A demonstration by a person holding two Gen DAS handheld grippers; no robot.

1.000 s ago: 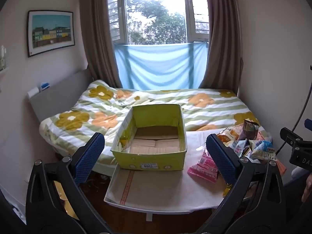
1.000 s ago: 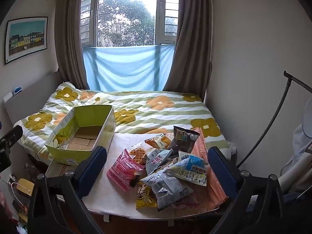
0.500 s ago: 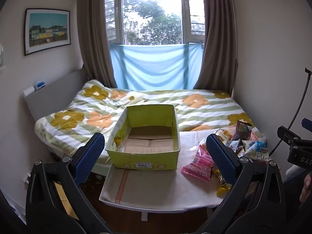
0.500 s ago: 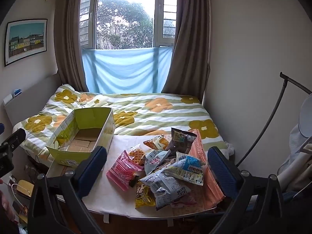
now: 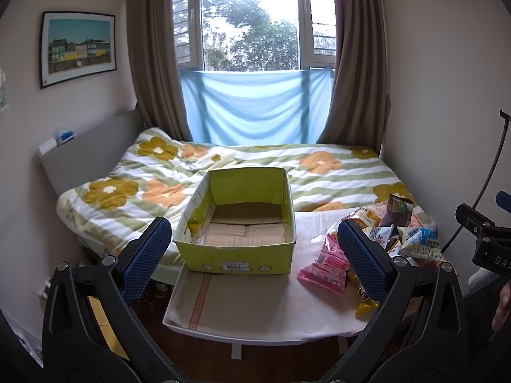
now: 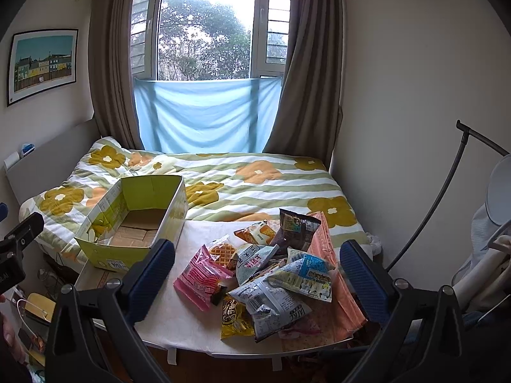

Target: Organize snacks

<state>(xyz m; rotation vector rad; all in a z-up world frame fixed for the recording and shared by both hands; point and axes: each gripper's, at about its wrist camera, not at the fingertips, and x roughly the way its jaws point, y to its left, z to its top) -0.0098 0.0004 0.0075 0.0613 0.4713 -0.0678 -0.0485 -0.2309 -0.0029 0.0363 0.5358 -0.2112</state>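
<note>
Snacks (image 6: 268, 274) sit heaped at lower centre of the right view, with the empty box (image 5: 238, 223) mid-frame in the left view, its long side running away from the camera. Both the left gripper (image 5: 255, 255) and right gripper (image 6: 255, 274) hang wide apart, holding nothing. The bags look light, crinkly and slippery (puffy too), so I'd pinch the pink pack (image 6: 199, 276) by its sealed edge; it lies slanting toward the upper right.

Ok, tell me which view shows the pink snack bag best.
The right wrist view: the pink snack bag lies whole and unobstructed at the left edge of the snack pile. In the left wrist view, the same pink snack bag is partly hidden behind the left gripper, whose right finger crosses it.
</note>
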